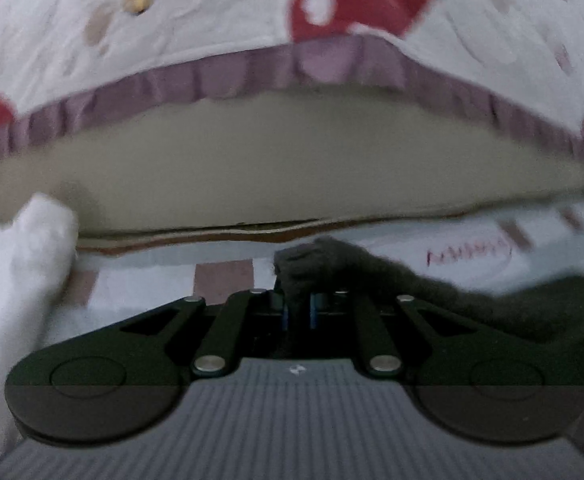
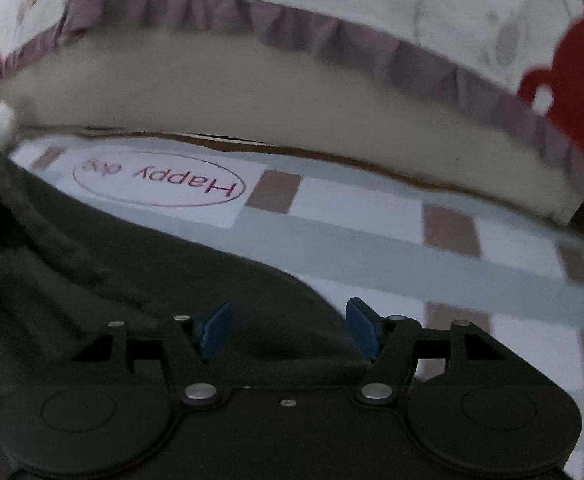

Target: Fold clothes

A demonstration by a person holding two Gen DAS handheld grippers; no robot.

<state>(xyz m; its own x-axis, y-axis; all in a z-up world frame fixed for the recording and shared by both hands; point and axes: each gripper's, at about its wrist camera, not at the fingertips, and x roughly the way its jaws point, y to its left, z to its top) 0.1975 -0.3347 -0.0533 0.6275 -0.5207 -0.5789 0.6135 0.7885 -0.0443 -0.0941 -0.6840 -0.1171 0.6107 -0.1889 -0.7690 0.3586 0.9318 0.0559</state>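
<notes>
The left tongs (image 1: 300,312) are pinched tight on an edge of the dark fleece garment (image 1: 472,296), which lies on the checked bedsheet (image 2: 372,216). The right tongs (image 2: 288,332) gape wide over its fabric, gripping nothing. Folding looks underway; how far, I cannot tell.

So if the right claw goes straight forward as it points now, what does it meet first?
The dark fleece garment already lies between the open fingers of the right claw. Past it, probably bare checked sheet, then the beige mattress edge under the frilled cover; depth is unclear.
</notes>
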